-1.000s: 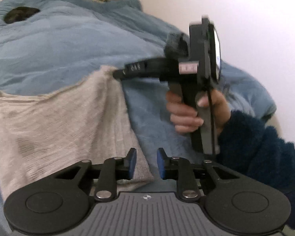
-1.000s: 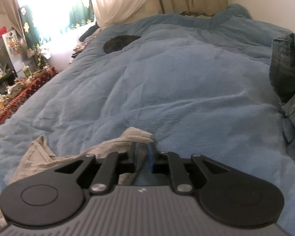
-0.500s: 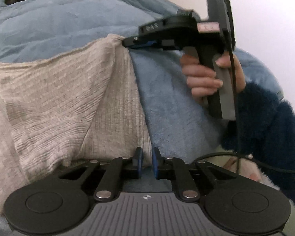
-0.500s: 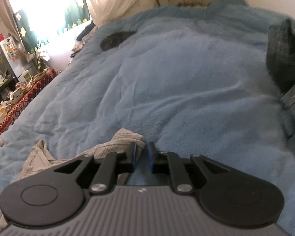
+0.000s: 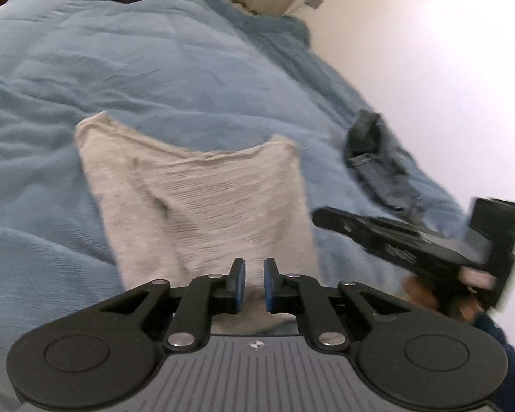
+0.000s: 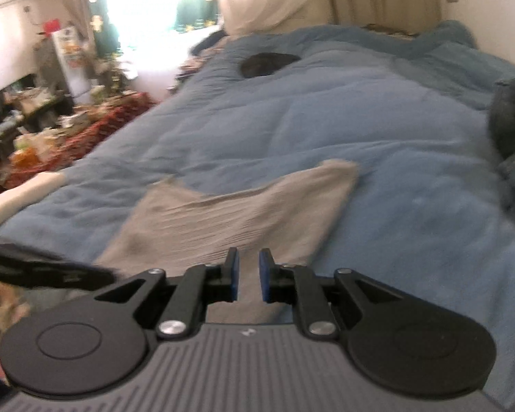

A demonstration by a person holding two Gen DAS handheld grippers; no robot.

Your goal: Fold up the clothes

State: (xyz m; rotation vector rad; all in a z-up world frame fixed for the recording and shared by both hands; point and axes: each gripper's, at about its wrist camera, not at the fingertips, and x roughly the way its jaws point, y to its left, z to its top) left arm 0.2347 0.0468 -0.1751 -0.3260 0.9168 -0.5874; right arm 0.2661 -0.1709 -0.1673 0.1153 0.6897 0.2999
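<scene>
Grey garment (image 5: pixel 202 206) spread flat on the blue blanket (image 5: pixel 154 68), two far corners sticking up, near edge under both tools. Left gripper (image 5: pixel 254 283) and right gripper (image 6: pixel 246 274) slightly parted, holding nothing. Could be mid-fold or awaiting more folds; dark clothes (image 5: pixel 377 158) bunched aside.

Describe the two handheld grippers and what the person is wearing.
The left gripper and the right gripper match: black linkage arms with silver pivot screws, blue-padded fingers, and a ribbed grey body with round black caps. The sleeve is fuzzy navy.
</scene>
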